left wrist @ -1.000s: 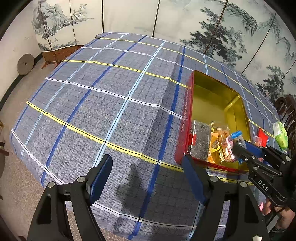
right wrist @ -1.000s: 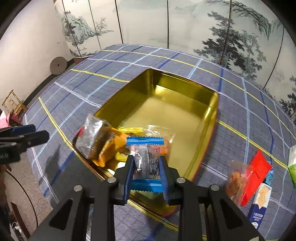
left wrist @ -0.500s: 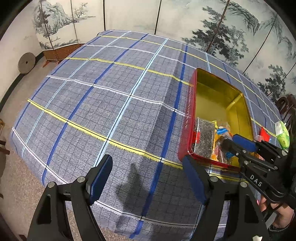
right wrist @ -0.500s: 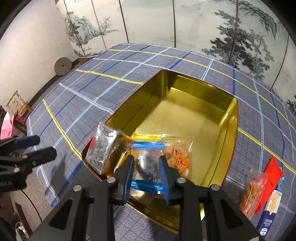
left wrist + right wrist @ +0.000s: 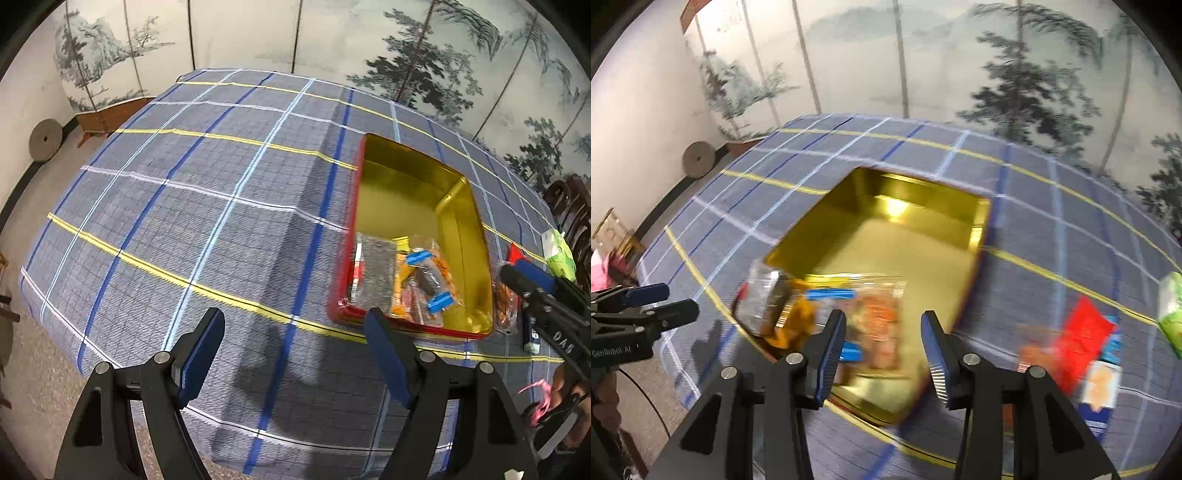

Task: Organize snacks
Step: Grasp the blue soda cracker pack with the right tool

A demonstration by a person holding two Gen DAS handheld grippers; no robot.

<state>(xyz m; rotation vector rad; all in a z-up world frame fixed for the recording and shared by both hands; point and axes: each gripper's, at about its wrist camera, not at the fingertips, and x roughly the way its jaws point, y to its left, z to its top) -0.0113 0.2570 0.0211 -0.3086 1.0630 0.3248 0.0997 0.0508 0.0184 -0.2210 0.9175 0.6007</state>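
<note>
In the near end of the gold tin (image 5: 406, 192), your blue-ended snack packet (image 5: 428, 278) lies flat, long axis along the tin's length. Your right tool (image 5: 882, 345) gapes empty above it; your left tool (image 5: 295, 354), wide open, holds nothing. "DAS" marks the right tool.
</note>
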